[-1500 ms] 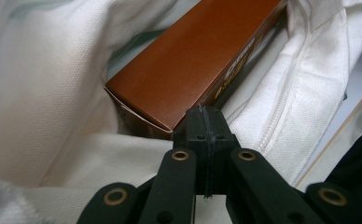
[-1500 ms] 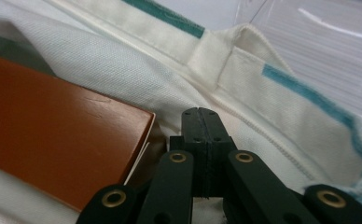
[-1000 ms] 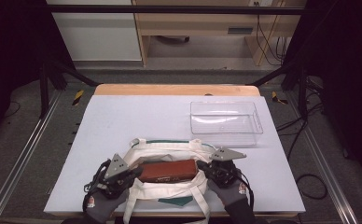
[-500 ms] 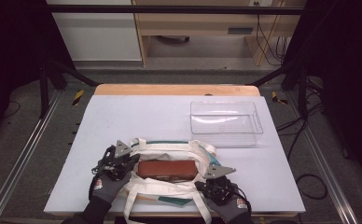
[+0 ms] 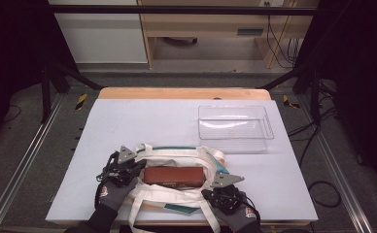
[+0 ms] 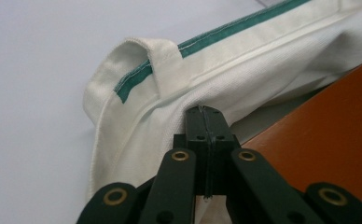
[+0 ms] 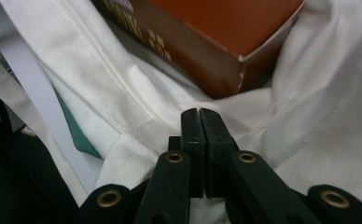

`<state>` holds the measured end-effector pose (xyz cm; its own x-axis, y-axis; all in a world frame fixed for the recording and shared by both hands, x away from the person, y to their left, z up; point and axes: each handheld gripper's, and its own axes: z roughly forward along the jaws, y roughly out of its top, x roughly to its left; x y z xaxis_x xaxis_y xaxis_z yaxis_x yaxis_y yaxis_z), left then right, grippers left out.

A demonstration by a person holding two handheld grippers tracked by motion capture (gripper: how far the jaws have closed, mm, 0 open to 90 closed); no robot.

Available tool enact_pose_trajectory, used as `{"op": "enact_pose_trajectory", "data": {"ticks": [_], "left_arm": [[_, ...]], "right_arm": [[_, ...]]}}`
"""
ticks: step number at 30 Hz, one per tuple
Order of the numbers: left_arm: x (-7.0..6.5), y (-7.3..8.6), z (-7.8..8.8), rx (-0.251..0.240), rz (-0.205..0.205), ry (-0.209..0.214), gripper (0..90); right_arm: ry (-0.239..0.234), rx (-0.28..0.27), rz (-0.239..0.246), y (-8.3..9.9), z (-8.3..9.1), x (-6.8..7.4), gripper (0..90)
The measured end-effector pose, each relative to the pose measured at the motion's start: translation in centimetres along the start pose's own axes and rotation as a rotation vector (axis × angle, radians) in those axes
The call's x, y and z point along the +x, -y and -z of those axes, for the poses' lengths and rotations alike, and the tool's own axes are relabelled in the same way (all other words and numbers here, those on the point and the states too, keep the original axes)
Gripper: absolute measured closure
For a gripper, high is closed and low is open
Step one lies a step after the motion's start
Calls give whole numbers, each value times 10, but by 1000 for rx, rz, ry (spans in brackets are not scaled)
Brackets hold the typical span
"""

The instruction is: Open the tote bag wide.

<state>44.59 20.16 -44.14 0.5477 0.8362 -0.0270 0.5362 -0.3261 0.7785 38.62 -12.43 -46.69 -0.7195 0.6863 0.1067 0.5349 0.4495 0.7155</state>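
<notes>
A: We're over the white table (image 5: 143,121), and the cream tote bag (image 5: 177,158) with green trim lies at the near edge, its mouth pulled apart — a brown box (image 5: 173,175) sitting inside it.

B: And both tools are on that fabric. The left gripper (image 5: 134,165) is at the bag's left end; from the left gripper view its jaws are pressed together on the tote bag's rim (image 6: 170,107), cloth caught between the tips of the left gripper (image 6: 206,112).

A: Same on the other side — the right gripper (image 5: 214,183) is at the bag's near right corner. In the right gripper view the right gripper (image 7: 200,114) has its jaws closed tight on a fold of cream cloth, with the brown box (image 7: 216,42) just beyond the tips, one corner nearly touching them.

B: Gloved hands hold both tools, coming in from the bottom edge.

A: Farther back on the right, well apart from the bag, stands a clear plastic bin (image 5: 235,128).
</notes>
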Motion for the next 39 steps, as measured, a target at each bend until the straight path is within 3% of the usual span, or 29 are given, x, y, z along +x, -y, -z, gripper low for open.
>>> {"op": "enact_pose_trajectory", "data": {"ticks": [1, 2, 5, 6, 7, 8, 14, 18, 26, 33, 34, 35, 39], "left_arm": [[0, 0, 0, 0, 0, 0, 887], [1, -1, 7, -33, 14, 19, 867], [1, -2, 15, -64, 19, 22, 839], [2, -2, 22, -86, 24, 23, 808], [2, -2, 22, -86, 24, 23, 790], [4, -2, 31, -122, 29, 40, 767], [13, -1, 54, -199, 55, 46, 648], [20, 2, 64, -225, 67, 29, 573], [36, 14, 72, -228, 67, -19, 471], [54, 24, 72, -203, 96, -63, 431], [58, 27, 73, -202, 105, -73, 431], [62, 30, 75, -203, 121, -78, 432], [68, 36, 78, -203, 131, -94, 432]], "right_arm": [[0, 0, 0, 0, 0, 0, 886], [-4, -35, 12, -4, 6, 0, 847], [-46, -83, 8, -9, 13, -2, 806], [-54, -134, 18, -14, 19, -3, 784], [-54, -134, 18, -14, 19, -3, 784], [-56, -178, 37, -20, 25, -2, 744], [-45, -222, 56, -40, 33, -7, 607], [-48, -236, 65, -52, 35, -8, 546], [-54, -195, 91, -69, 19, -4, 439], [-54, -132, 117, -72, 2, -1, 399], [-50, -120, 123, -72, -1, -1, 385], [-14, -106, 131, -73, -8, -1, 365], [-20, -78, 131, -72, -14, -4, 333]]}}
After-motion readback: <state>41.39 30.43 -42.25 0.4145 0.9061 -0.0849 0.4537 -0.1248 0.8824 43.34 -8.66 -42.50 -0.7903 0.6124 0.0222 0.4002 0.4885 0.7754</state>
